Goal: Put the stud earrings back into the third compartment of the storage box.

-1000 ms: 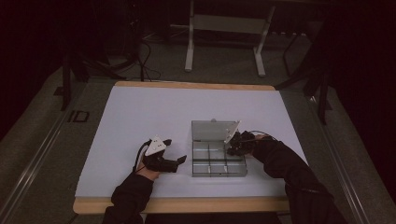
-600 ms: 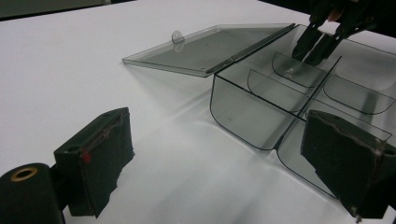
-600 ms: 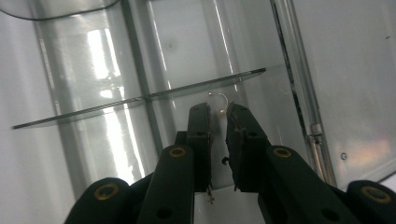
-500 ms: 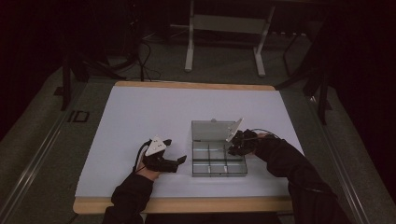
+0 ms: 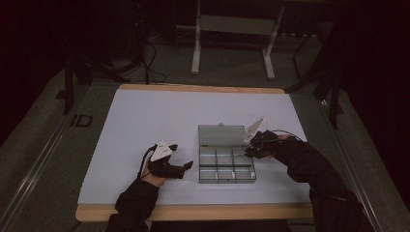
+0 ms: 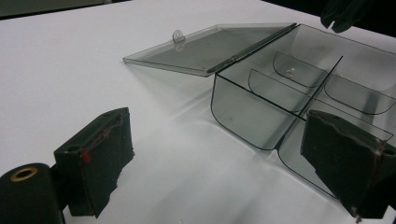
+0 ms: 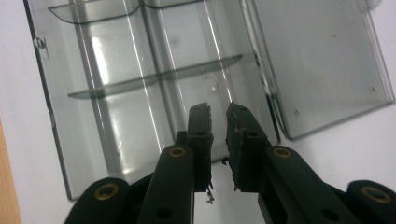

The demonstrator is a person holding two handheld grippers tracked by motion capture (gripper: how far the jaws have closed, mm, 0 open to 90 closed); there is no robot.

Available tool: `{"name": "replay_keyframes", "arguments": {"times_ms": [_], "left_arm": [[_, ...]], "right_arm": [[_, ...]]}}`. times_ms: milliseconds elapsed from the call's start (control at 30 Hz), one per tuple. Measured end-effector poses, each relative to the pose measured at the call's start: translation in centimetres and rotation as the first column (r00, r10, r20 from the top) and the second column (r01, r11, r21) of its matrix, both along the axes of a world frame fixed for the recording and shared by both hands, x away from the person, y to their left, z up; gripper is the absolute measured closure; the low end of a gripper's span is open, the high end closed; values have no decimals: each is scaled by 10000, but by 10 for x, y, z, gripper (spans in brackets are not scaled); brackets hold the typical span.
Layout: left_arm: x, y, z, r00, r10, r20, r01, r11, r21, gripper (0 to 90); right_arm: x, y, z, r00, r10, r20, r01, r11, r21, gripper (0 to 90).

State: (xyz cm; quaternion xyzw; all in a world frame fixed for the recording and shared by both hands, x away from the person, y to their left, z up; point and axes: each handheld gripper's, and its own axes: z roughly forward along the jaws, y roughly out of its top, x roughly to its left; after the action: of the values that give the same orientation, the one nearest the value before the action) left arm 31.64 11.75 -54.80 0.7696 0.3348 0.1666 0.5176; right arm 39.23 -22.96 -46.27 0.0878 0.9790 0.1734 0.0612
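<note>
Box [image 5: 226, 161] lay open mid-bench, lid flat behind it. Right gripper [image 7: 218, 112] had edged inward over a far-right compartment, jaws narrow, holding nothing. Left gripper [image 5: 187, 166] stayed beside the box, jaws wide.

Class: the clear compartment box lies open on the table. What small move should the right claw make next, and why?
Probably lower the right claw slightly into the compartment under it: its jaws, a narrow gap apart, hover over the clear box near a tiny object. The lid lies flat open, so nothing blocks it.
</note>
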Motion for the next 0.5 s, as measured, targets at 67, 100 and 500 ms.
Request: {"name": "replay_keyframes", "arguments": {"times_ms": [67,100,500], "left_arm": [[0,0,0,10000,-3,0,3,10000,5,98],[0,0,0,10000,-3,0,3,10000,5,98],[0,0,0,10000,16,-26,-16,10000,-12,98]], "right_arm": [[0,-5,1,9999,-114,57,114,9999,-73,794],[0,-7,2,9998,-165,76,166,9998,-124,794],[2,-39,-1,9986,-532,-69,525,9960,-727,792]]}}
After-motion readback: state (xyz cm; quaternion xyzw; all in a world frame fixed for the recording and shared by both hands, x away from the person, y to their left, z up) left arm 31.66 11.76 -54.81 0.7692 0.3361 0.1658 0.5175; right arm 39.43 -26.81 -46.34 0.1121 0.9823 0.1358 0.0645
